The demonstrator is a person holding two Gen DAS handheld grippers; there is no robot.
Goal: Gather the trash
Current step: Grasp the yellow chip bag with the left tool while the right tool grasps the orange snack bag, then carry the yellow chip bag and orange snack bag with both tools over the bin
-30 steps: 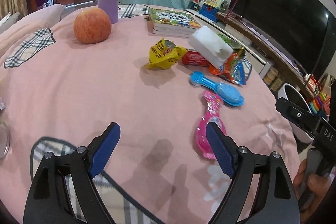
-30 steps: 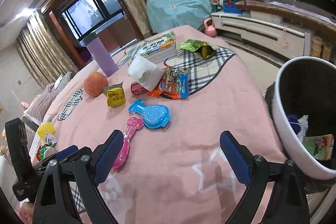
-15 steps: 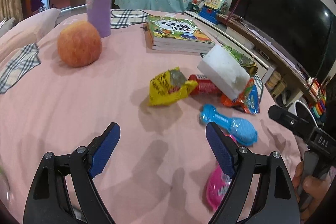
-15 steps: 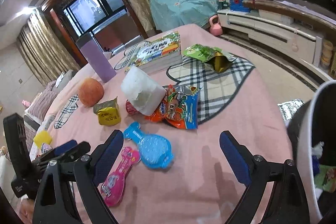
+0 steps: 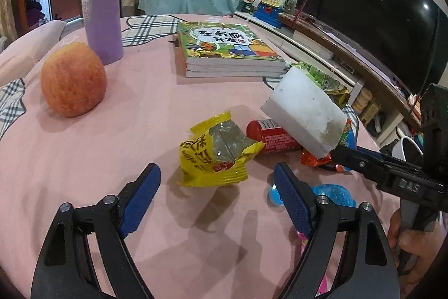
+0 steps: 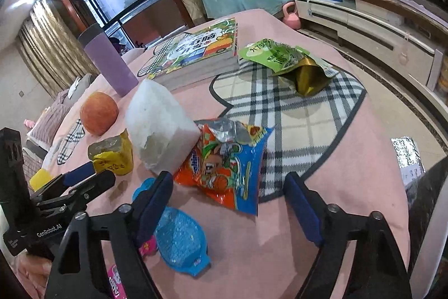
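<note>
My left gripper (image 5: 215, 194) has its fingers spread wide, holding nothing — the yellow wrapper (image 5: 217, 154) lies on the pink table (image 5: 112, 136) just ahead, between the tips. My right gripper (image 6: 228, 205) is equally wide and empty, the orange snack bag (image 6: 226, 161) between its fingers, touching the white block (image 6: 156, 125). Apple (image 5: 73, 79) and books (image 5: 226, 49) sit farther back.

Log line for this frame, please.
left gripper: open, facing yellow wrapper | right gripper: open, facing orange snack bag | nothing held
</note>
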